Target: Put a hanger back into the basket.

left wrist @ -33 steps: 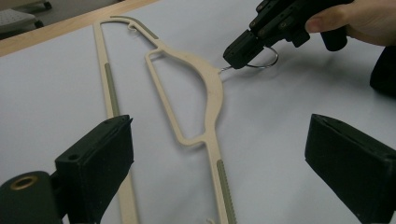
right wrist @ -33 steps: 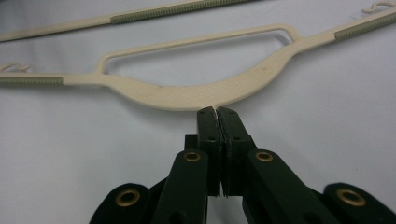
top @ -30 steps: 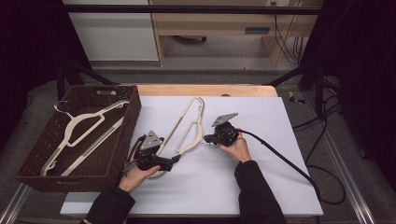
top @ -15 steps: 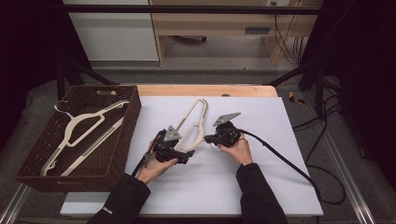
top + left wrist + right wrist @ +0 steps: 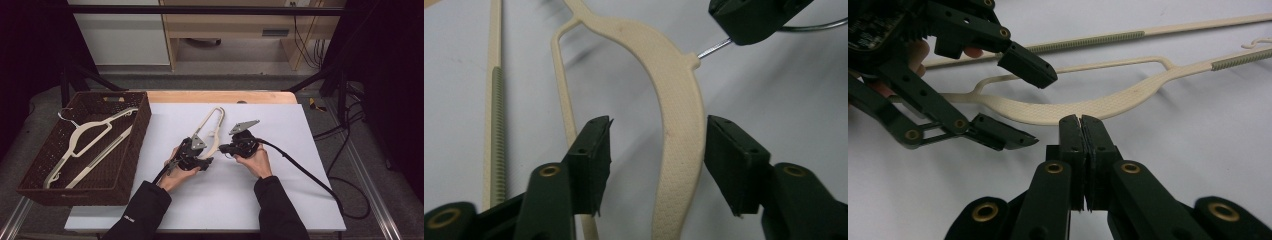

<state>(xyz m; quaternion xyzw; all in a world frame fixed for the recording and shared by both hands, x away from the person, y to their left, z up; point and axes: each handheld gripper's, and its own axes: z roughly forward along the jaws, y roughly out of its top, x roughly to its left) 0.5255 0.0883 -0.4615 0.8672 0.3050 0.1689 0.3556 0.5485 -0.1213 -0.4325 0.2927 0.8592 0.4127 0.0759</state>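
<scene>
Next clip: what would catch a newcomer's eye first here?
Mid-table, a cream hanger lies on the white table cover, with both grippers meeting at it. The left gripper stands open astride its broad shoulder; the right gripper is shut on its wire hook. At the left, a brown wicker basket holds another hanger.

Light falls from above onto the white surface, which is bright and even, while the room around it sinks into near black. Shadows under the cream hanger are soft and short. The high view is slightly soft and grainy. In both gripper views the nearest fingers blur.
</scene>
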